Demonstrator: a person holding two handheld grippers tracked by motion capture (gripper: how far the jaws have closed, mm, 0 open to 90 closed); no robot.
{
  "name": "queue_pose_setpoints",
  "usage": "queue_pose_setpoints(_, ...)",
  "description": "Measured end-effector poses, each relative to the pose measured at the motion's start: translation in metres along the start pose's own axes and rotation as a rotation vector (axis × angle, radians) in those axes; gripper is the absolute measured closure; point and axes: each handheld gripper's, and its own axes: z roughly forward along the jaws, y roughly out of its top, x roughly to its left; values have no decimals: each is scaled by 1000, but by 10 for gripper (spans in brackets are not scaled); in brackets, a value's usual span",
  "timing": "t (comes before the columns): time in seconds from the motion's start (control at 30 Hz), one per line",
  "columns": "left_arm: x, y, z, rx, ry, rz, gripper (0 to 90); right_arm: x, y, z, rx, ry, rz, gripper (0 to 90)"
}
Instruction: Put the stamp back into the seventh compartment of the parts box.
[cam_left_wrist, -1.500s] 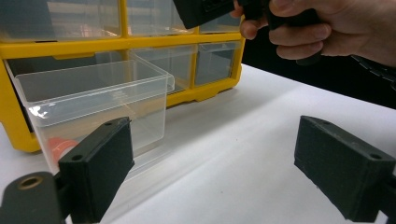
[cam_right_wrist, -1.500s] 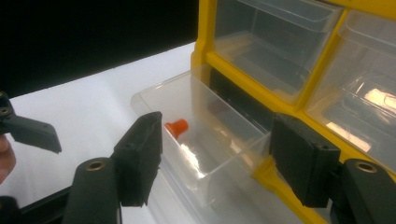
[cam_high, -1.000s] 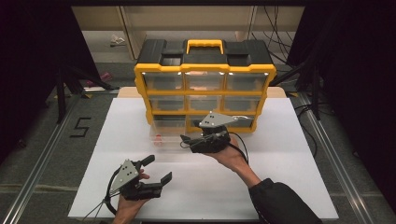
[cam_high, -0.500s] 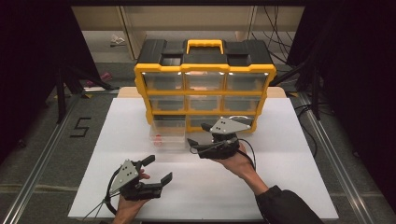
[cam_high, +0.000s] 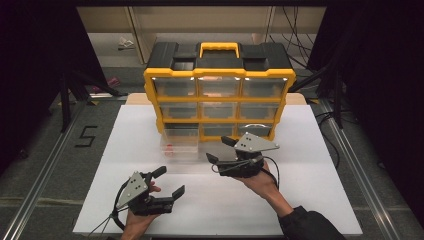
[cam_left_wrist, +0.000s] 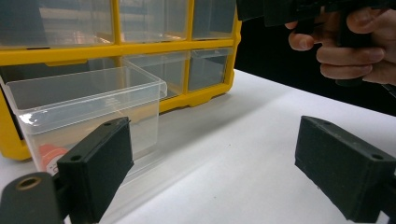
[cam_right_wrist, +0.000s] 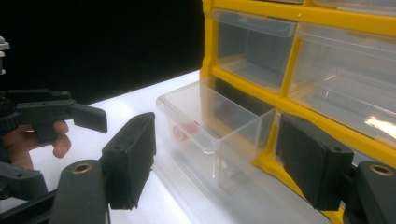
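A yellow and black organizer (cam_high: 220, 80) with clear drawers stands at the back of the white table (cam_high: 310, 150). Its bottom-left drawer (cam_high: 179, 142) is pulled out and holds a small red item (cam_high: 169, 148). My right gripper (cam_high: 220, 150) hovers open just right of that drawer, in front of the cabinet's bottom row. The right gripper view has the drawer (cam_right_wrist: 215, 126) and red item (cam_right_wrist: 187, 128) between its spread jaws. My left gripper (cam_high: 168, 181) is open near the front edge, with nothing in it. Its view faces the drawer (cam_left_wrist: 88, 102) and the red item (cam_left_wrist: 49, 156).
The other drawers of the organizer look shut. Bare table lies to the right of my right hand (cam_high: 260, 182) and along the front. A metal rail (cam_high: 45, 170) runs on the floor to the left, and cables (cam_high: 300, 55) hang behind the cabinet.
My right gripper has drawn back to the right, away from the pulled-out drawer. The left gripper has stayed in place.
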Motion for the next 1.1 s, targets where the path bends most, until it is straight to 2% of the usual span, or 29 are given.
queue_pose_setpoints(0.43, 0, 0, 0, 3, 0, 1, 108, -1, -8, -15, -47, -8, 3, 285)
queue_pose_setpoints(0.7, 0, 0, 0, 6, 2, -1, 108, -3, -11, -21, -61, -8, 18, 280)
queue_pose_setpoints(1.1, 0, 0, 0, 4, -2, -6, 108, -3, -16, -27, -77, -13, 14, 276)
